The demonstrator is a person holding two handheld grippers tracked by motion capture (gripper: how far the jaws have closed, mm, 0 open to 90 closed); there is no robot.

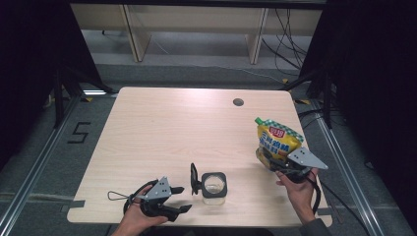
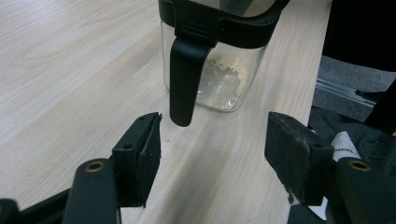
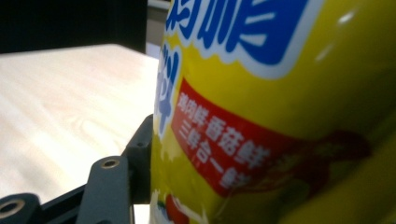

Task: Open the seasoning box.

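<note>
1. The yellow seasoning pouch (image 1: 276,140) is held off the table (image 1: 162,132) at the table's right edge, to the right of and slightly beyond the glass jar (image 1: 214,188). It is carried tilted, its green-capped spout (image 1: 258,120) uppermost.
2. The right gripper (image 1: 281,166) is clamped on the pouch's lower part. In the right gripper view the left jaw is pressed flat against the glossy yellow film (image 3: 280,116); the other jaw is hidden behind the bag.
3. The grip is judged to be set low so that the spout end stays free and can be tipped over the jar's mouth for filling.
4. Appearance of the pouch: yellow plastic, full and rounded, with blue printed characters outlined in white, a red band with white characters, and a red logo near the top.
5. The glass jar stands upright near the table's front edge, left of the pouch. Its black-rimmed lid (image 1: 194,178) is swung open to its left, so the mouth is exposed. A thin pale residue of powder is seen at the bottom through the clear wall (image 2: 224,79).
6. The left gripper (image 1: 181,199) is held just left of the jar, jaws apart and empty. In the left gripper view the lid's black tab (image 2: 184,84) hangs just ahead of the pads, untouched.
7. This position is judged to be a standby for steadying the jar or lid.
</note>
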